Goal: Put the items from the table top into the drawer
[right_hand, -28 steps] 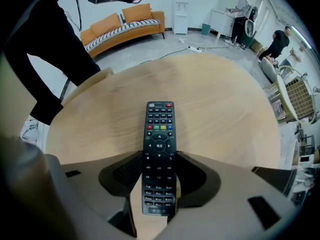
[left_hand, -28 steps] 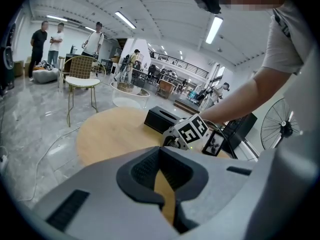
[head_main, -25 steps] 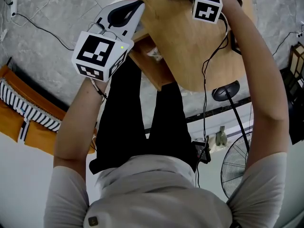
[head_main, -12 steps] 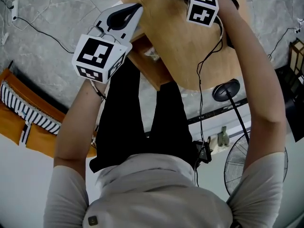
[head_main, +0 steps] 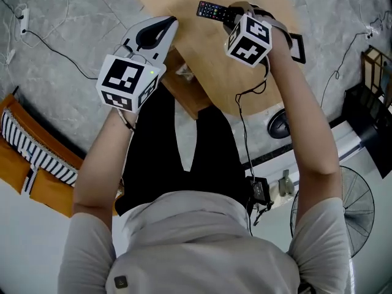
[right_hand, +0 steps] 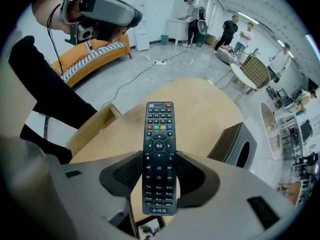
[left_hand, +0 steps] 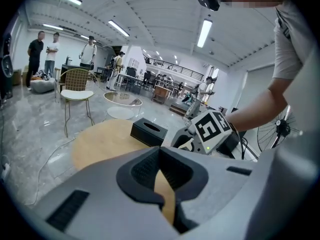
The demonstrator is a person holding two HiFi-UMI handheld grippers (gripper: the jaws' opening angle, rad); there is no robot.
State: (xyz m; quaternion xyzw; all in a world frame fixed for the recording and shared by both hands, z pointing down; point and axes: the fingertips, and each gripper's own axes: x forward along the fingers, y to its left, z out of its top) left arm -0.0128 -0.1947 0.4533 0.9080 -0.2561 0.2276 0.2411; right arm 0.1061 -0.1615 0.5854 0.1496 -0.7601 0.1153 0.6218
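Observation:
My right gripper point(right_hand: 159, 173) is shut on a black remote control point(right_hand: 159, 149), gripping it across its middle; the remote hangs lengthwise above the round wooden table point(right_hand: 200, 109). In the head view the remote point(head_main: 211, 10) sticks out past the right gripper point(head_main: 231, 16) over the table point(head_main: 214, 60). An open wooden drawer point(head_main: 187, 87) shows under the table's near edge, with something small and pale inside. My left gripper point(head_main: 159, 26) hovers just left of the drawer, jaws together and empty. The left gripper view shows its jaws point(left_hand: 162, 159) closed, with the tabletop beyond.
A black tissue box point(right_hand: 235, 144) stands on the table, also seen in the left gripper view point(left_hand: 148, 132). A floor fan point(head_main: 343, 207) stands at the right, an orange sofa with a striped cushion point(head_main: 30, 158) at the left. Cables lie on the floor. People stand far off.
The right gripper has lifted the remote clear of the tabletop and rolled, moving down and left in the head view. The left gripper has risen a little beside the drawer.

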